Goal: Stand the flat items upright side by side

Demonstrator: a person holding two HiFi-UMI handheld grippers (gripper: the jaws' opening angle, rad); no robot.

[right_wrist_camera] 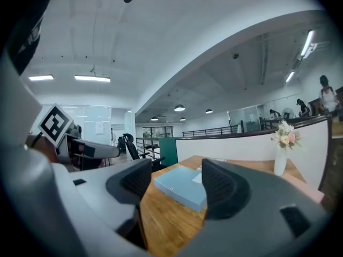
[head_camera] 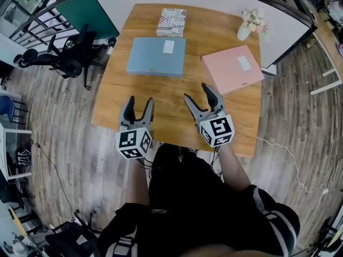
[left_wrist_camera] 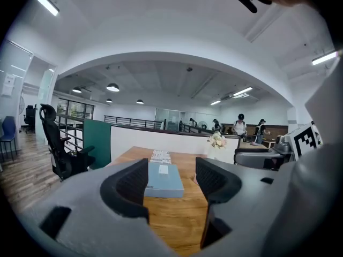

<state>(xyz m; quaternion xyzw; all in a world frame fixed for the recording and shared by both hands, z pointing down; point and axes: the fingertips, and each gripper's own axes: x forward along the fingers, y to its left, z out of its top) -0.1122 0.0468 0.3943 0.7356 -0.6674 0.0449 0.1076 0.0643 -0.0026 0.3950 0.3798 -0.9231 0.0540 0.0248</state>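
Three flat items lie on the wooden table [head_camera: 166, 103]: a blue box [head_camera: 156, 56] at the middle, a pink box [head_camera: 232, 68] to its right and a black-and-white printed book [head_camera: 171, 22] at the far edge. My left gripper [head_camera: 138, 105] hovers over the near edge, open and empty, short of the blue box [left_wrist_camera: 164, 179], which shows between its jaws far ahead. My right gripper [head_camera: 201, 94] is open and empty too, near the pink box's front corner. In the right gripper view the blue box [right_wrist_camera: 182, 186] lies ahead between the jaws.
A white vase of flowers [head_camera: 251, 23] stands at the table's far right corner. A white partition wall [head_camera: 278, 20] runs behind the table. A black office chair [head_camera: 69, 58] stands on the floor to the left. People stand far off in the background.
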